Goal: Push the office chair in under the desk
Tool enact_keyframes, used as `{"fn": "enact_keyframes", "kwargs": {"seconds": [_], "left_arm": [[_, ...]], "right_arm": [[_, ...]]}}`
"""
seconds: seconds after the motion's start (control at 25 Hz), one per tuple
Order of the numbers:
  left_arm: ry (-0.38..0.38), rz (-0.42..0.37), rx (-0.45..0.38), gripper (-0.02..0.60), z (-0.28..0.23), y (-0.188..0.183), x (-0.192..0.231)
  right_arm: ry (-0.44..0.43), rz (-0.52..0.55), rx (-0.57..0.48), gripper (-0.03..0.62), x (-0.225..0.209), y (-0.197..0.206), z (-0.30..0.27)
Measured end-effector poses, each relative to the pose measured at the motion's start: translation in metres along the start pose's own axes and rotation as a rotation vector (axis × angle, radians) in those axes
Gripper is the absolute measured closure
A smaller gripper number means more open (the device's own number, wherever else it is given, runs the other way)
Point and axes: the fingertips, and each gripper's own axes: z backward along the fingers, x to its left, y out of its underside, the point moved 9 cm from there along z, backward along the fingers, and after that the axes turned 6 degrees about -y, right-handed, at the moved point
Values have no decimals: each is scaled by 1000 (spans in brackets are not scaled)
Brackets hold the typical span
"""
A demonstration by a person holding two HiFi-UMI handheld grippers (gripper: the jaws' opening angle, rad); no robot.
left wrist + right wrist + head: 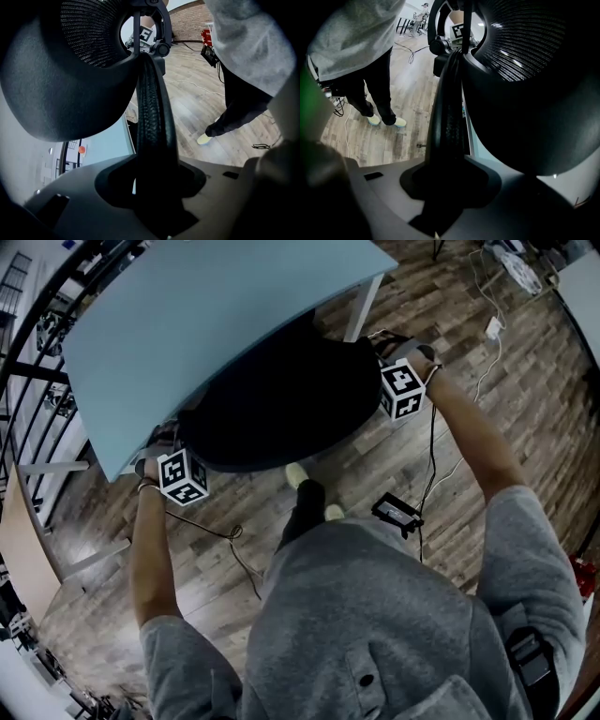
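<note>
The office chair (pixel 281 399) stands right in front of the person, and part of it is already tucked under the tabletop (pixel 216 315). The back part sticks out on the person's side, so I think the job is about half done. The rest of the push is left to do, until the chair sits all the way in.

The left gripper (pixel 167 448) pinches one side of the chair. The right gripper (pixel 394 357) pinches the other side. In the left gripper view the left gripper (pixel 154 187) has a black, bumpy strip (pixel 152 117) of the chair squeezed between its jaws. In the right gripper view it is the same for the right gripper (pixel 445 187): the jaws are closed on the chair's edge.

The chair is black and round-looking from above. Its back is a net with lots of tiny holes. The strip looks like soft, grainy leather. The tabletop is smooth, flat and pale blue, on a white leg (pixel 361 310). The floor (pixel 375 474) is brown wooden planks, with thin cables (pixel 230 532) lying on it.
</note>
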Motion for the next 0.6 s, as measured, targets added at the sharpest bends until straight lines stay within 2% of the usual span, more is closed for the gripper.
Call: {"fn": "enact_keyframes", "kwargs": {"seconds": [0.4,0.6], "left_arm": [[34,8,-17,393,-13,17,18],[16,13,-23,393,-13,19,23]], "right_arm": [[-18,5,13,473,-22,2,-17],[-6,10,18,473,-33,4,-21]]}}
